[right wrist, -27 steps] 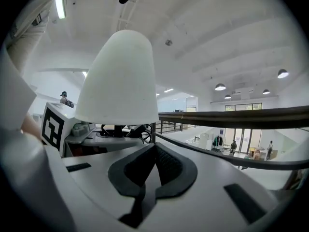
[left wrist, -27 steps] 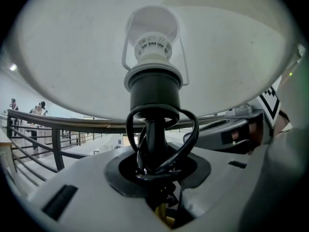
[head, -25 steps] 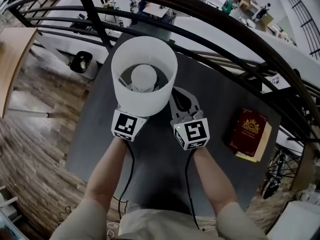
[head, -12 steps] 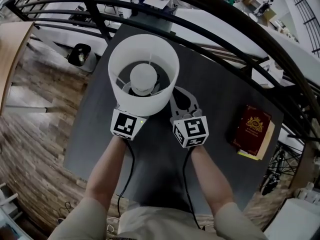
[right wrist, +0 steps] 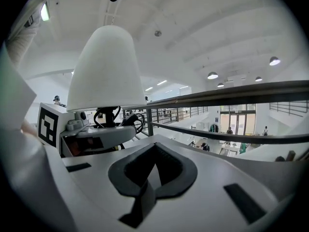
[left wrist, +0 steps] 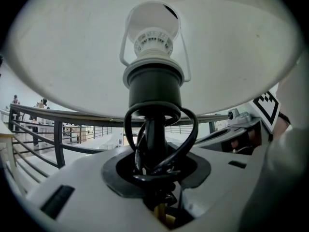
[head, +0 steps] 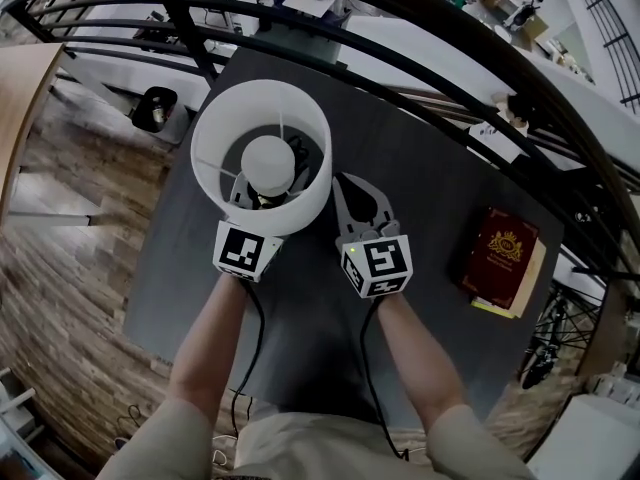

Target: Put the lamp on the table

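Observation:
The lamp (head: pixel 262 158) has a white drum shade, a white bulb and a black stem wrapped with black cord (left wrist: pixel 154 144). My left gripper (head: pixel 256 204) is shut on that stem just below the socket and holds the lamp upright over the dark grey table (head: pixel 420 188). The shade hides its jaws from above, and the lamp's base is not visible. My right gripper (head: pixel 358 200) sits right beside the lamp, shut with nothing in it. From the right gripper view the shade (right wrist: pixel 106 71) and the left gripper (right wrist: pixel 96 134) appear at the left.
A dark red book (head: pixel 503 261) lies on the table at the right. A black metal railing (head: pixel 420 28) curves along the table's far side, with a lower floor beyond it. Wooden floor (head: pixel 60 268) is at the left.
The lamp and my left gripper have shifted a little to the left in the head view. My right gripper has sunk slightly and stays beside the lamp.

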Motion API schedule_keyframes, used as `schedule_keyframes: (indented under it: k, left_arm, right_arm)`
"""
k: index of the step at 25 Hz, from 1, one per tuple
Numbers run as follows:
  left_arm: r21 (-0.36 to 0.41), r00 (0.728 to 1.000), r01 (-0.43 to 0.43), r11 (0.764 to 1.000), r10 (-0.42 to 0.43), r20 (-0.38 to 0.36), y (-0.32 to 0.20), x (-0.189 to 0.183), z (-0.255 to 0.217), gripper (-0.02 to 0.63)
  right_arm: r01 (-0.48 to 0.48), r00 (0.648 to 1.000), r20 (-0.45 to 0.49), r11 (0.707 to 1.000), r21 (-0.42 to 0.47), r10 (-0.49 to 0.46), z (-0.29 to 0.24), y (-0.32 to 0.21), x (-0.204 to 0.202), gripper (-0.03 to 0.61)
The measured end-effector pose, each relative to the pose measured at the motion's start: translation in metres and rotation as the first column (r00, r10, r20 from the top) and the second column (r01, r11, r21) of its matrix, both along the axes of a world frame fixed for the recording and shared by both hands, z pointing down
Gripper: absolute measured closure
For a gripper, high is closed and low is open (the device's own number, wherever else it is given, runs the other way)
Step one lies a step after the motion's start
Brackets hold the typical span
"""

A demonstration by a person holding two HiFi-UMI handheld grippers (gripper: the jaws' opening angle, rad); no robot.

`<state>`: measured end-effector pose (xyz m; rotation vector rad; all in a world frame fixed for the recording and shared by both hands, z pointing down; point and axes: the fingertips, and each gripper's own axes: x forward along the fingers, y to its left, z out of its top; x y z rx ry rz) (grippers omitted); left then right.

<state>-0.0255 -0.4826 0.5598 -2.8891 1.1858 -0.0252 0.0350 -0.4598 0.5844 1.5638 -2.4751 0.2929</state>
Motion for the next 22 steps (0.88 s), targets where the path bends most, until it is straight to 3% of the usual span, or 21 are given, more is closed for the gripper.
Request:
schedule_keyframes:
  k: [4, 7, 11, 16, 22]
  left_arm:
    - [-0.004, 0.999, -0.003, 1.0, 0.003, 0.036, 0.007, 0.006, 0.007, 0.48]
    - [-0.022, 0.999, 0.024, 0.999, -0.023, 0.037, 0.005, 0.002, 0.007, 0.459]
    - [-0.049, 0.996, 0.08, 0.996, -0.078, 0.045, 0.011, -0.006, 0.011, 0.439]
    - [-0.085, 0.991, 0.131, 0.988, -0.132, -0.007, 0.019, -0.016, 0.008, 0.405]
    - [-0.17, 0.984, 0.18, 0.969, -0.177, 0.036, 0.047, -0.03, 0.032, 0.367]
  right_arm:
    - [-0.007, 1.0, -0.009, 1.0, 0.018, 0.007, -0.005, 0.009, 0.005, 0.577]
    - [-0.017, 1.0, 0.006, 1.0, 0.023, 0.017, -0.009, 0.008, 0.003, 0.577]
    - [-0.044, 0.998, -0.043, 0.996, 0.081, 0.048, -0.022, 0.015, 0.007, 0.577]
    - [-0.053, 0.998, -0.033, 0.996, 0.074, 0.056, -0.031, 0.021, 0.015, 0.577]
    - [-0.037, 0.998, -0.039, 0.997, 0.068, 0.04, -0.044, 0.042, 0.015, 0.577]
